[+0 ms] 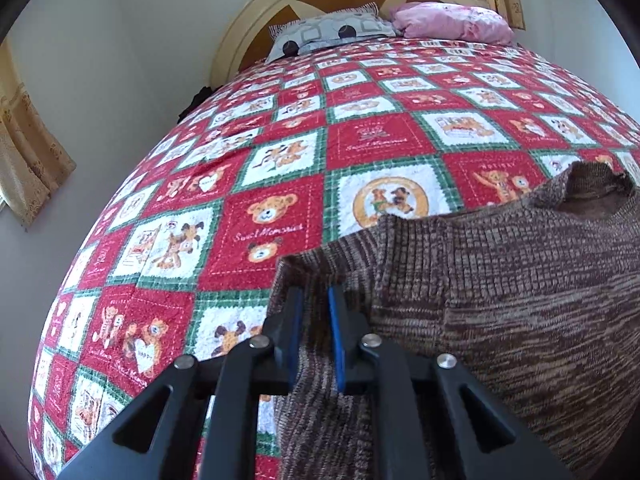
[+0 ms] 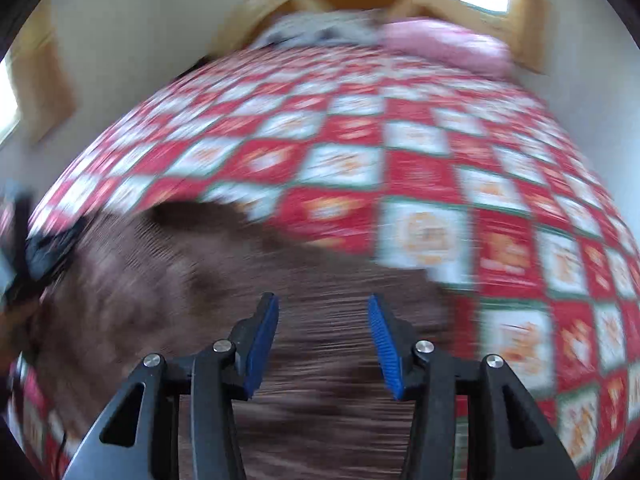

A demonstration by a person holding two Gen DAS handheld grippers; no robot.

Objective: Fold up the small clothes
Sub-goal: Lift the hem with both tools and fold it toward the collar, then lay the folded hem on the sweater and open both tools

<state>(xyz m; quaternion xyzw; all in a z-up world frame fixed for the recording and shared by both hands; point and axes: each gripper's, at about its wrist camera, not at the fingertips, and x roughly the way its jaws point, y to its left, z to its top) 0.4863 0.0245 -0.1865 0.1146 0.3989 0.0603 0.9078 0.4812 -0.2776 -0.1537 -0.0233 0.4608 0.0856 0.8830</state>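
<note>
A brown marled knit sweater point(image 1: 500, 280) lies flat on the bed, its neck opening point(image 1: 592, 188) towards the headboard. My left gripper point(image 1: 316, 300) hovers over the sweater's left sleeve edge. Its blue pads point(image 1: 335, 320) stand a narrow gap apart, and the knit shows through the gap without being pinched. In the blurred right wrist view the sweater point(image 2: 160, 272) fills the lower left. My right gripper point(image 2: 323, 304) is open wide above the sweater's lower part, with nothing between its fingers.
The bed carries a red, white and green teddy-bear quilt point(image 1: 280, 184) point(image 2: 420, 168). A grey patterned pillow point(image 1: 328, 32) and a pink pillow point(image 1: 452, 20) lie by the curved headboard point(image 1: 256, 12). A dark blurred object point(image 2: 44, 248) sits at the sweater's left edge.
</note>
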